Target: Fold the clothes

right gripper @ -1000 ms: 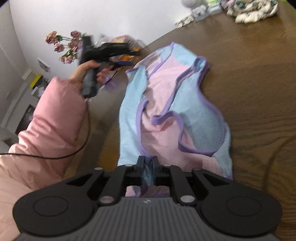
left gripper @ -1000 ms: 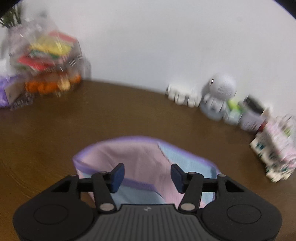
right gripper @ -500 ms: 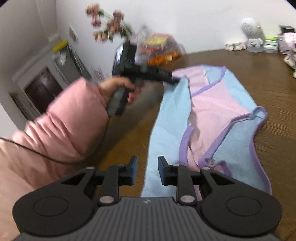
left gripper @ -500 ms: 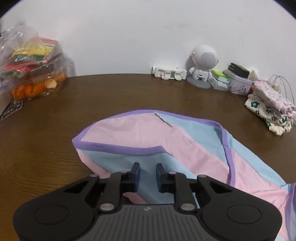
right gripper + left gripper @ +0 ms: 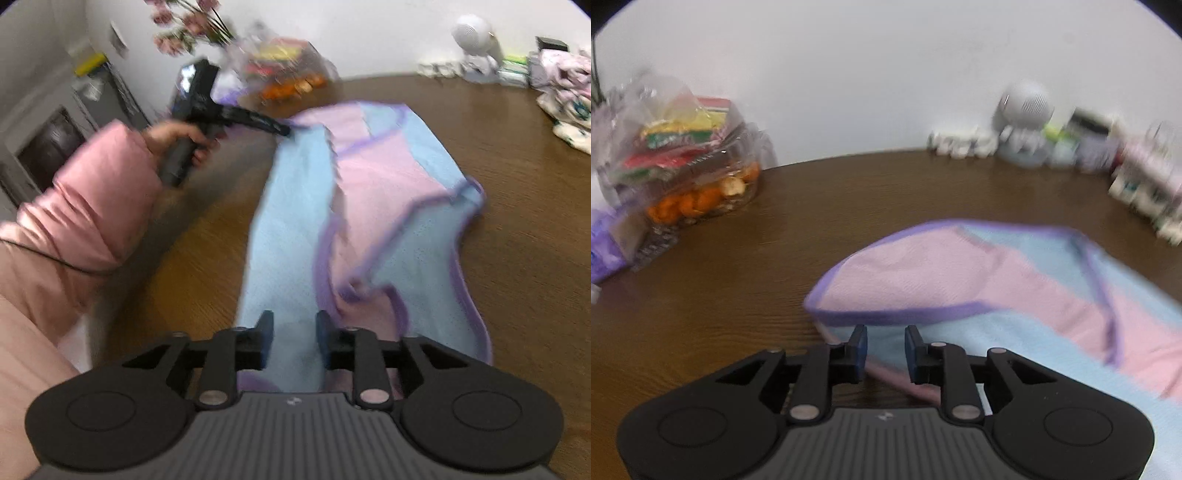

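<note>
The left tool (image 5: 885,349), in its own view, stands with its jaws narrowly apart and nothing pinched, poised over the near corner of the pink-and-blue garment (image 5: 979,291), which spreads ahead and off to the right of it across the brown surface (image 5: 738,277). The right tool (image 5: 293,341), in its view, has just been opening, its jaws parted over the blue strip without pressing it, and the garment's long axis runs straight away from it toward the left tool at the far end. Each tool is thus nearest its own end.
</note>
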